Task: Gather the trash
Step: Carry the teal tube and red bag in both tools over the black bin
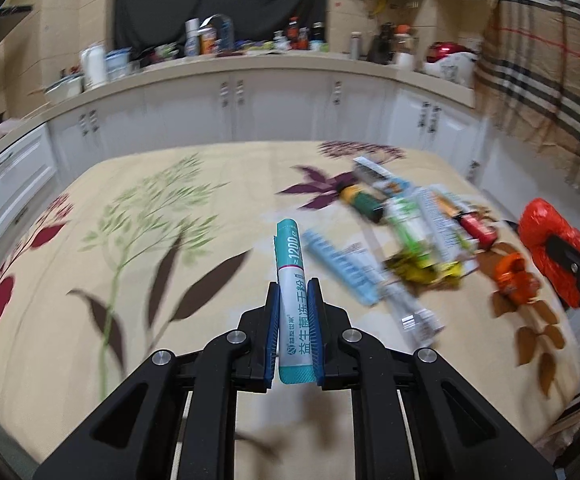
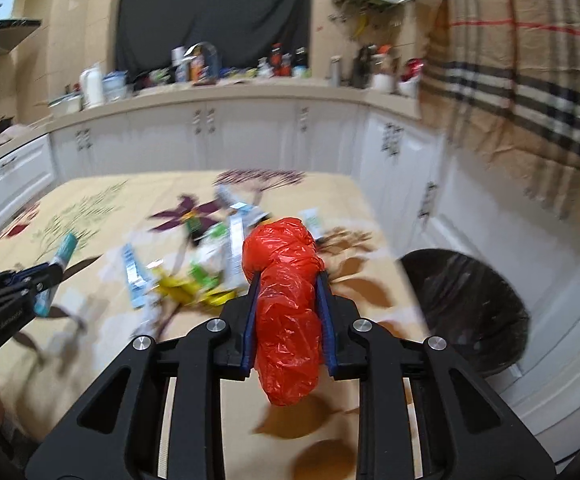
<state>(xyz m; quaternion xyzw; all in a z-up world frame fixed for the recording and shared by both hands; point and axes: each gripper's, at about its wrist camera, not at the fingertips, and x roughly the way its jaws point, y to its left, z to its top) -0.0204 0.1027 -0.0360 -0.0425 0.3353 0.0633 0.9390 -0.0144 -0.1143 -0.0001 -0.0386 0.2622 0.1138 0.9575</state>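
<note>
Kitchen, floral tabletop (image 1: 90, 344) strewn with wrappers (image 1: 413, 232). Only right view shows black-lined bin (image 2: 465, 312). Left gripper (image 1: 293, 292) fingers clamp teal sachet (image 1: 290, 280) reading "1200"; right gripper (image 2: 288, 280) fingers squeeze red plastic bag (image 2: 286, 312).

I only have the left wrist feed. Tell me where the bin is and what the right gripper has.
Observer: The black-lined bin stands on the floor off the table's right edge, in front of the white cabinets; your view lacks it.
Operator: Report the right gripper's load.
Observer: The right gripper is shut on a crumpled red plastic bag, which hangs out below the fingers.
Operator: Give me its position relative to the bin.
Observer: It is over the table near the right edge; the bin lies to its right and lower. The left gripper, with its teal sachet, is far to the left.
</note>
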